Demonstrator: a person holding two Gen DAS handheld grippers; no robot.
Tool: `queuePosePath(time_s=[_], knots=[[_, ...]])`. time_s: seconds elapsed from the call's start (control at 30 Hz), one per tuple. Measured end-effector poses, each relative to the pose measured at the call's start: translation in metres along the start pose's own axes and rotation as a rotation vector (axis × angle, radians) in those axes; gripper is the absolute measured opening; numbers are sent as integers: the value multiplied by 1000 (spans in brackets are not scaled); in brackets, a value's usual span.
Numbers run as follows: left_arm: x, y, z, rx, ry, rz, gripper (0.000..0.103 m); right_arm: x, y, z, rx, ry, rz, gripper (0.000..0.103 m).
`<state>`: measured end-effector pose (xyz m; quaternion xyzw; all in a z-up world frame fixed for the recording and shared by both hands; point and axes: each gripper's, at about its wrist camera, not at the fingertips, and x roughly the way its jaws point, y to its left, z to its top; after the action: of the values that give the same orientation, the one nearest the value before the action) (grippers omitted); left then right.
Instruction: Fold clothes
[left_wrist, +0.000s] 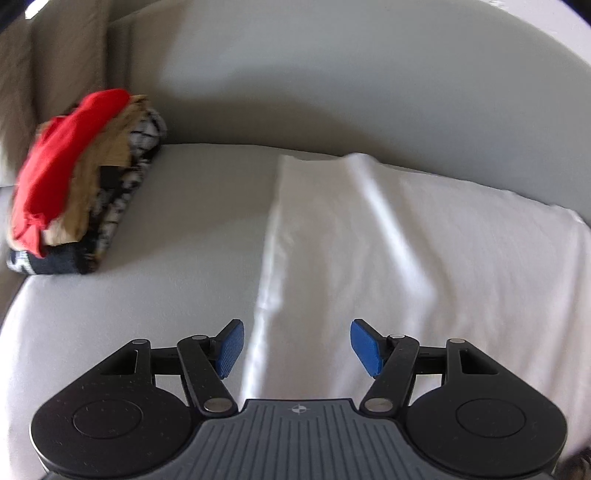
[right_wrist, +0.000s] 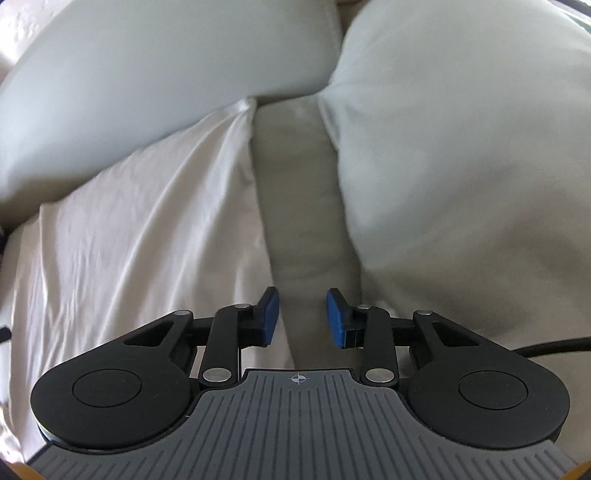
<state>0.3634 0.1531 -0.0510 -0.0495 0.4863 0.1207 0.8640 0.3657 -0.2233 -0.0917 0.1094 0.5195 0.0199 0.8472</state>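
- Left wrist view: left hand-held gripper (left_wrist: 297, 347) has jaws wide apart, nothing between the blue pads (left_wrist: 231, 349), nothing gripped.
- White garment (left_wrist: 406, 258) lies spread flat on the grey sofa seat (left_wrist: 166, 240), directly ahead of this gripper; its left folded edge runs from just past the gap between the pads up toward the sofa backrest (left_wrist: 332, 74).
- A long crease crosses the white garment diagonally from its far edge toward the near right.
- Stack of folded clothes (left_wrist: 81, 184) sits well left of the white garment, at the far left of the seat, against the backrest corner.
- Stack, top to bottom: red piece (left_wrist: 62, 162), tan piece (left_wrist: 110, 147), black-and-white patterned piece (left_wrist: 122, 206), dark piece at the base.
- Frame slightly blurred; fabric detail of the stack is hard to read.
- Right wrist view: right hand-held gripper (right_wrist: 303, 317) has jaws partly apart, a moderate gap, empty, pads touching nothing.
- Same white garment (right_wrist: 129, 221) lies left of this gripper, its right edge just beside the left pad.
- Bare strip of sofa seat (right_wrist: 295, 192) shows straight ahead of the gap between the pads, right of the garment.
- Pale cushion (right_wrist: 461, 147) bulges right of that strip; another cushion (right_wrist: 147, 74) sits beyond the garment's far edge.
- Black cable (right_wrist: 554, 347) runs off at the right, behind the gripper body.
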Motion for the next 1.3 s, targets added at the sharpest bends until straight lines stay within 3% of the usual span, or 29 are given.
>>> queuePosePath(time_s=[0.1, 0.17, 0.2, 0.27, 0.4, 0.5, 0.57, 0.6, 0.63, 0.77, 0.8, 0.83, 0.97, 1.03, 1.17, 1.3], knots=[[-7, -14, -5, 45, 1, -40, 65, 8, 17, 12, -81, -5, -28, 31], [-9, -20, -10, 77, -10, -24, 66, 13, 30, 3, -159, -20, -63, 7], [-8, -19, -11, 81, -10, -16, 66, 12, 37, 1, -191, -30, -84, 3], [-6, -14, -12, 64, -2, -5, 66, 11, 48, -3, -252, -53, -151, 0], [-1, 1, -11, 14, 8, 6, 66, 19, 52, -12, -344, -104, -408, 0], [3, 17, -8, -28, 14, 19, 66, 22, 38, -10, -267, -51, -449, 0], [6, 32, -5, -61, 8, 40, 66, 9, 31, -7, -168, -62, -403, 4], [9, 42, -3, -88, 2, 53, 66, 1, 30, -7, -123, -77, -367, 14], [11, 51, -1, -122, -11, 61, 65, -6, 34, -6, -100, -97, -320, 18], [32, 93, 14, -316, -101, 67, 59, -32, 76, -3, -109, -119, -59, 25], [40, 99, 19, -350, -103, 45, 57, -34, 90, -2, -123, -114, -4, 38], [49, 106, 24, -383, -105, 23, 56, -34, 104, 0, -135, -112, 37, 44], [82, 120, 44, -457, -127, -106, 54, -35, 142, -10, -158, -113, 179, 44], [94, 118, 55, -439, -158, -162, 54, -37, 151, -21, -167, -116, 221, 44], [109, 107, 67, -454, -219, -275, 54, -39, 155, -32, -189, -134, 217, 44], [120, 89, 81, -371, -245, -258, 54, -39, 145, -40, -175, -147, 217, 44]])
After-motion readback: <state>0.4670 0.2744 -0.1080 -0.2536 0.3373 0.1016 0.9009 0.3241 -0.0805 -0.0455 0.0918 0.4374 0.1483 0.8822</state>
